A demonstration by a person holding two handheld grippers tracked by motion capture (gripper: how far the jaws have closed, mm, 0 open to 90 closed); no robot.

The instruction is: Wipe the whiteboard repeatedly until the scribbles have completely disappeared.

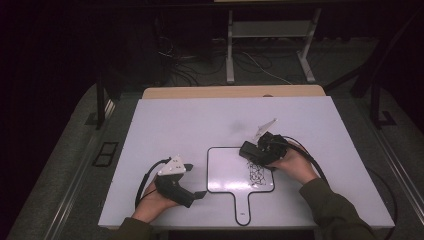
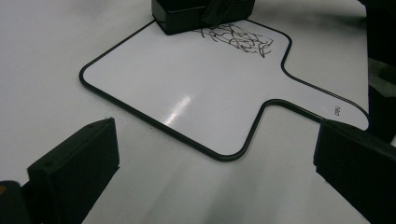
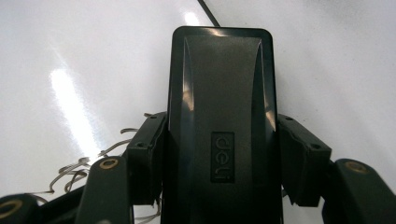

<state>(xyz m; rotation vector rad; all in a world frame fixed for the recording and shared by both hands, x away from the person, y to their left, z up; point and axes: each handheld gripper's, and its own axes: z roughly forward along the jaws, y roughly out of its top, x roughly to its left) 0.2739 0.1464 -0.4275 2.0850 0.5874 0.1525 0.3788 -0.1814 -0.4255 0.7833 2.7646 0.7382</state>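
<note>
While black marker scribbles [image 1: 257, 172] remain, wiping has barely begun.
The right hand-held gripper [image 1: 260, 150] clamps the black plastic eraser [image 3: 222, 116] on the paddle-shaped whiteboard [image 1: 227, 170]; the left hand-held gripper [image 1: 192, 185] rests unclenched on the white surface [image 1: 175, 125].

Black eraser [image 3: 222, 126] laid flat on paddle-shaped whiteboard [image 2: 187, 88], beside black scribbles [image 2: 238, 39], clamped at both sides.
</note>
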